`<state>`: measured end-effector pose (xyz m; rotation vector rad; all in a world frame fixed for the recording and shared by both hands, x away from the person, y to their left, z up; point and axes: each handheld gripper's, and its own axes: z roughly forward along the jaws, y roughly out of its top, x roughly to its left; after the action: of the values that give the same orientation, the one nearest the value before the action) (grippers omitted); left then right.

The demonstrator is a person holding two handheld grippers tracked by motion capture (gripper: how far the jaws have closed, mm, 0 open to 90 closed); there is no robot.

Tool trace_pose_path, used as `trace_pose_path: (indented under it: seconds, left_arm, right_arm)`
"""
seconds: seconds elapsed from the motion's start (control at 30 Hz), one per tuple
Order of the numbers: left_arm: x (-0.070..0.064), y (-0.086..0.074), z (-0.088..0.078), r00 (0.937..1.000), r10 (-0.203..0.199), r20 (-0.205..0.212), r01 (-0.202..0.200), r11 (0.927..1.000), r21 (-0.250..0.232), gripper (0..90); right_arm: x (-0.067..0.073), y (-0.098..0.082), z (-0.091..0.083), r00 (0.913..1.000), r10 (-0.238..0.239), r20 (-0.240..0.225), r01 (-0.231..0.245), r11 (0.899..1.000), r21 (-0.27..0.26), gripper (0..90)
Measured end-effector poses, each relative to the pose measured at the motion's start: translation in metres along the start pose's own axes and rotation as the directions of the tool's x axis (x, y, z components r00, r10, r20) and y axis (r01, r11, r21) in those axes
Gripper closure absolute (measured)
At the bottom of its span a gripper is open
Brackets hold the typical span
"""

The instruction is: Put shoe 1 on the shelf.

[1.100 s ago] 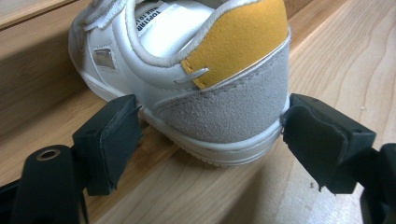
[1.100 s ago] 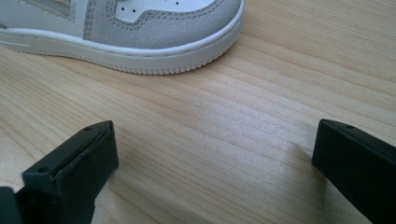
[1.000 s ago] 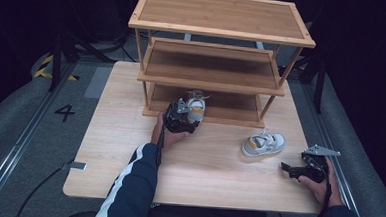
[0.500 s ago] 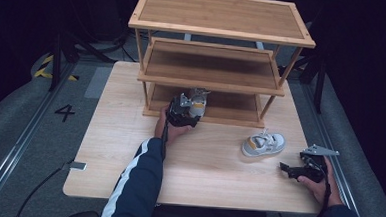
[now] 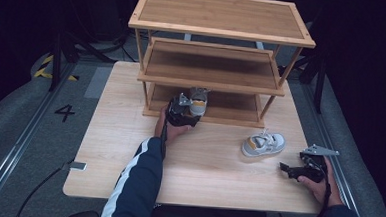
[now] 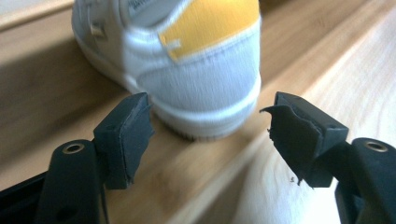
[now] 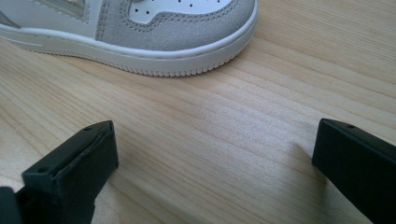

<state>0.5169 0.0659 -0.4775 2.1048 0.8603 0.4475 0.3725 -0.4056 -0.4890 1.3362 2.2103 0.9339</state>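
Observation:
A small white and grey shoe with a yellow heel patch (image 5: 199,100) (image 6: 196,70) rests on the front edge of the bottom shelf (image 5: 231,104) of a wooden rack (image 5: 221,15). My left gripper (image 5: 193,111) (image 6: 210,121) is open just behind the heel, its pads either side of it and not touching. The matching shoe (image 5: 263,143) (image 7: 140,28) lies on the table (image 5: 202,184) at the right. My right gripper (image 5: 285,169) (image 7: 215,154) rests open on the table short of that shoe's toe, with only bare wood between its jaws.
The rack has three shelves and stands at the table's far side; its upper two shelves overhang the bottom one. A small grey tag (image 5: 78,166) lies at the table's left front corner. Dark floor with a rail and a "4" mark (image 5: 64,113) lies to the left.
My left gripper and the yellow-heeled shoe have shifted slightly forward toward the bottom shelf. The right hand and the other shoe have stayed put.

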Motion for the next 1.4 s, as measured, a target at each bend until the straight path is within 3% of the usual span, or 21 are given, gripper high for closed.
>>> trace_pose_path:
  seconds: [0.1,0.23,0.3,0.4,0.43,0.57,0.67,0.7,0.77,0.9,1.0,1.17,1.23,1.27,1.4]
  left_arm:
    - [-0.001,-0.006,-0.008,0.9999,-0.007,0.012,0.007,0.9998,0.018,27.2]
    - [-0.005,-0.016,-0.024,0.9997,0.015,0.02,-0.016,0.998,0.061,26.1]
    - [-0.016,-0.022,-0.036,0.995,0.098,0.023,-0.099,0.9891,0.109,26.5]
    - [-0.021,-0.028,-0.047,0.9907,0.125,0.054,-0.131,0.9831,0.128,25.9]
    - [-0.028,-0.037,-0.06,0.9822,0.177,0.061,-0.184,0.9724,0.143,25.6]
    - [-0.029,-0.046,-0.075,0.9821,0.176,0.067,-0.185,0.9704,0.155,24.6]
    - [-0.032,-0.06,-0.089,0.9848,0.159,0.071,-0.168,0.9737,0.154,24.5]
    - [-0.034,-0.069,-0.099,0.9818,0.176,0.072,-0.186,0.9672,0.173,24.4]
    - [-0.035,-0.076,-0.109,0.9798,0.19,0.063,-0.198,0.9622,0.187,23.9]
    - [-0.034,-0.088,-0.127,0.9814,0.181,0.066,-0.19,0.9661,0.175,23.5]
    - [-0.035,-0.101,-0.139,0.9814,0.173,0.083,-0.186,0.9625,0.197,22.4]
    - [-0.038,-0.109,-0.151,0.98,0.176,0.093,-0.191,0.9604,0.202,20.4]
    - [-0.039,-0.115,-0.156,0.9798,0.168,0.109,-0.187,0.9614,0.202,18.8]
    - [-0.038,-0.12,-0.16,0.9834,0.139,0.117,-0.16,0.9679,0.194,17.9]
    - [-0.035,-0.13,-0.167,0.9871,0.079,0.139,-0.103,0.9784,0.179,18.4]
  right_arm:
    - [0.0,0.0,0.0,1.0,0.0,0.0,0.0,1.0,0.0,0.6]
    - [0.0,0.0,0.0,1.0,0.0,0.0,0.0,1.0,0.0,0.6]
    - [0.0,0.0,0.0,1.0,0.0,0.0,0.0,1.0,0.0,0.6]
    - [0.0,0.0,0.0,1.0,0.0,-0.001,0.0,1.0,0.0,0.6]
    - [0.0,0.0,0.0,1.0,0.0,-0.002,0.0,1.0,0.0,0.6]
    - [0.0,0.0,0.0,1.0,0.002,0.001,-0.002,1.0,0.001,0.6]
    - [0.0,0.0,0.0,1.0,0.007,0.006,-0.007,1.0,0.001,0.6]
    - [0.0,0.0,0.0,0.9999,0.008,0.008,-0.008,1.0,0.001,0.6]
    - [0.0,0.0,0.0,0.9999,0.009,0.008,-0.009,1.0,0.001,0.5]
    - [0.0,0.0,0.0,0.9999,0.009,0.008,-0.009,1.0,0.001,0.5]
    - [0.0,0.0,0.0,0.9999,0.008,0.008,-0.008,1.0,0.001,0.5]
    - [0.0,0.0,0.0,1.0,0.006,0.007,-0.006,1.0,0.001,0.5]
    - [0.0,0.0,0.0,1.0,0.007,0.006,-0.007,1.0,0.001,0.6]
    - [0.0,0.0,0.0,1.0,0.004,0.005,-0.004,1.0,0.002,0.6]
    - [-0.001,0.001,0.0,1.0,-0.003,-0.003,0.003,1.0,0.01,0.6]
